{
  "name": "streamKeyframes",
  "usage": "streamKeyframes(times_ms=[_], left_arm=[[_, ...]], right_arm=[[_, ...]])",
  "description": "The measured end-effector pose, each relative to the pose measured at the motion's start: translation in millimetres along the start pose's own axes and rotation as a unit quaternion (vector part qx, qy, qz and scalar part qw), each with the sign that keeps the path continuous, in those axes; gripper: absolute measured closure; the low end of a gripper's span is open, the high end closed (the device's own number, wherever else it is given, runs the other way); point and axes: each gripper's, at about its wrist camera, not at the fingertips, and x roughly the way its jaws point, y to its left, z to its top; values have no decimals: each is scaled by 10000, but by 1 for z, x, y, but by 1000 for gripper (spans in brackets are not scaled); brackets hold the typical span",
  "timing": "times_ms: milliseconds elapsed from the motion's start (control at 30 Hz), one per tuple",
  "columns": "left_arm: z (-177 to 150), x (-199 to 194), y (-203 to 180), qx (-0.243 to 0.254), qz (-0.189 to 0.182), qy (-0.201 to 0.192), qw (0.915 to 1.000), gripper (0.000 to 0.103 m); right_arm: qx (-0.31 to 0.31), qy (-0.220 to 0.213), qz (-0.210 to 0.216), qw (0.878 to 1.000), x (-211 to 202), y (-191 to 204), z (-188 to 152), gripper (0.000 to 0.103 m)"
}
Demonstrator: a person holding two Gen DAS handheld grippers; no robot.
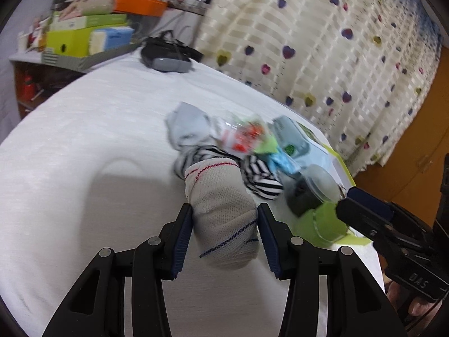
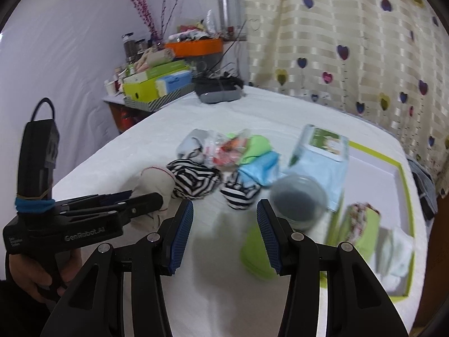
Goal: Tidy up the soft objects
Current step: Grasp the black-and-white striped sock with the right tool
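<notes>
A beige sock (image 1: 224, 210) with red and blue stitching lies on the white bed. My left gripper (image 1: 225, 210) has its jaws on both sides of it, closed on it; it also shows in the right wrist view (image 2: 153, 196). Behind it is a pile: striped black-and-white socks (image 2: 193, 179), a light grey sock (image 1: 188, 129), a green cloth (image 2: 256, 146), a blue cloth (image 2: 262, 168) and a clear packet (image 2: 224, 148). My right gripper (image 2: 225, 210) is open and empty above the bed, in front of the pile. It shows at the right edge of the left wrist view (image 1: 362, 205).
A green-rimmed white tray (image 2: 404, 196) at the right holds folded cloths (image 2: 362, 227). A grey round jar (image 2: 300, 202) and a clear box (image 2: 325, 154) stand by its edge. A dark bag (image 2: 219, 90) lies at the far end. A cluttered shelf (image 2: 157, 84) stands behind.
</notes>
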Motion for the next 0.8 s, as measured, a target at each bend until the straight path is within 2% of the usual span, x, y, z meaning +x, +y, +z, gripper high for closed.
streamKeyframes(times_ms=[467, 800], left_arm=[[7, -16, 59, -490, 283, -217, 9982, 57], [5, -18, 76, -608, 275, -229, 9975, 57]], right_arm=[[-307, 517, 468, 9971, 85, 49, 21, 54], [-149, 1074, 66, 9941, 143, 48, 22, 54]])
